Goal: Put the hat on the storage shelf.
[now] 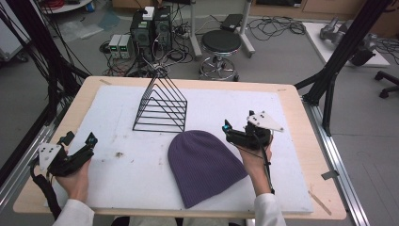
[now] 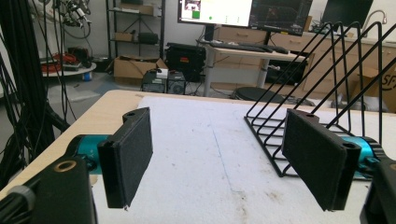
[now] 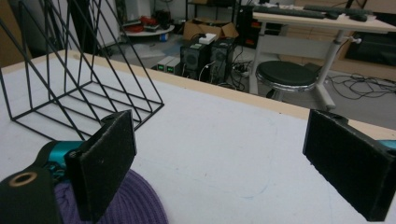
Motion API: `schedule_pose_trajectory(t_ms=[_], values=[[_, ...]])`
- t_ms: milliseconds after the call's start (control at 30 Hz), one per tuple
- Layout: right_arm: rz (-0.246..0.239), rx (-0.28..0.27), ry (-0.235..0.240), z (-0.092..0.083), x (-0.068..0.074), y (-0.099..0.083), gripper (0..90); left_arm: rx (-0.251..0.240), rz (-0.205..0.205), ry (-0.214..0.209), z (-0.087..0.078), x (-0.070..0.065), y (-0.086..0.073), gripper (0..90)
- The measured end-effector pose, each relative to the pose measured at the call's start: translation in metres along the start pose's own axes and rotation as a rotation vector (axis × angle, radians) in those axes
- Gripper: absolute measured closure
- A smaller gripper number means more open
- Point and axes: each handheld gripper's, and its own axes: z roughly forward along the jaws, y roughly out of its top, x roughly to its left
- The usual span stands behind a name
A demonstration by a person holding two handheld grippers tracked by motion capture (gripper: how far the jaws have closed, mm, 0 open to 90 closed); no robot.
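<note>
A purple knitted beanie (image 1: pixel 204 162) lies flat on the white mat (image 1: pixel 117 101) near the table's front middle. Behind it stands a black wire rack (image 1: pixel 161 106) shaped like a triangle. My right gripper (image 1: pixel 231 128) hovers just right of the beanie's top, open, with nothing between its pads; in the right gripper view the beanie (image 3: pixel 135 200) shows under the left pad (image 3: pixel 105 161). My left gripper (image 1: pixel 87 141) rests at the front left of the mat, open and empty. The rack (image 2: pixel 322 93) stands ahead to the right in the left gripper view.
The wooden table edge (image 1: pixel 188 81) frames the mat. Beyond the table stand a round stool (image 1: pixel 221 44) and computer boxes (image 1: pixel 150 28) with cables on the floor. A black frame post (image 1: pixel 329 75) rises at the right.
</note>
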Motion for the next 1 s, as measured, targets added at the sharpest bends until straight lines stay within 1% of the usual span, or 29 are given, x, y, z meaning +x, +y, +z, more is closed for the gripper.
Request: schedule_pose_trajectory(t_ms=[100, 167, 267, 333, 367, 433, 467, 500, 567, 600, 633, 700, 733, 833, 933, 1000], values=[[-0.008, 0.010, 0.016, 0.005, 0.003, 0.004, 8.9, 0.003, -0.008, -0.002, 0.000, 0.001, 0.000, 24.9], [-0.008, 0.023, 0.030, 0.009, 0.006, 0.004, 8.9, 0.007, -0.024, -0.014, 0.000, 0.000, 0.000, 24.9], [-0.024, 0.045, 0.051, 0.015, 0.009, 0.005, 8.9, 0.005, -0.016, -0.017, 0.000, -0.001, 0.000, 24.9], [-0.021, 0.054, 0.059, 0.017, 0.010, 0.005, 8.9, 0.004, -0.016, -0.018, 0.000, -0.001, 0.000, 24.9], [-0.024, 0.070, 0.076, 0.021, 0.011, 0.007, 8.9, 0.004, -0.017, -0.018, 0.000, -0.001, 0.000, 24.9], [-0.028, 0.076, 0.082, 0.023, 0.011, 0.007, 8.9, 0.010, -0.016, -0.019, 0.000, -0.001, 0.000, 24.9], [-0.037, 0.097, 0.095, 0.027, 0.014, 0.009, 8.9, 0.009, -0.017, -0.018, 0.000, -0.001, 0.000, 24.9], [-0.037, 0.097, 0.095, 0.027, 0.014, 0.009, 8.9, 0.009, -0.018, -0.019, 0.000, -0.001, 0.000, 24.9], [-0.048, 0.108, 0.115, 0.033, 0.017, 0.011, 8.9, 0.009, -0.018, -0.017, 0.000, -0.001, 0.000, 24.9], [-0.048, 0.108, 0.115, 0.033, 0.017, 0.011, 8.9, 0.008, -0.019, -0.016, 0.000, 0.000, 0.000, 24.9], [-0.059, 0.127, 0.129, 0.037, 0.019, 0.010, 8.9, 0.005, -0.022, -0.015, 0.000, -0.001, 0.000, 24.8], [-0.061, 0.137, 0.133, 0.038, 0.020, 0.010, 8.9, 0.005, -0.023, -0.014, 0.000, 0.000, 0.000, 24.8], [-0.066, 0.154, 0.141, 0.042, 0.023, 0.008, 8.9, 0.001, -0.024, -0.011, -0.001, -0.001, 0.001, 24.9], [-0.073, 0.167, 0.145, 0.047, 0.025, 0.007, 9.0, -0.007, -0.020, -0.013, -0.002, -0.002, 0.002, 24.9], [-0.079, 0.178, 0.160, 0.053, 0.027, 0.007, 9.0, 0.000, -0.016, -0.020, -0.002, -0.002, 0.002, 24.9], [-0.084, 0.198, 0.170, 0.058, 0.028, 0.005, 9.0, 0.000, -0.018, -0.022, -0.001, -0.003, 0.001, 25.0]])
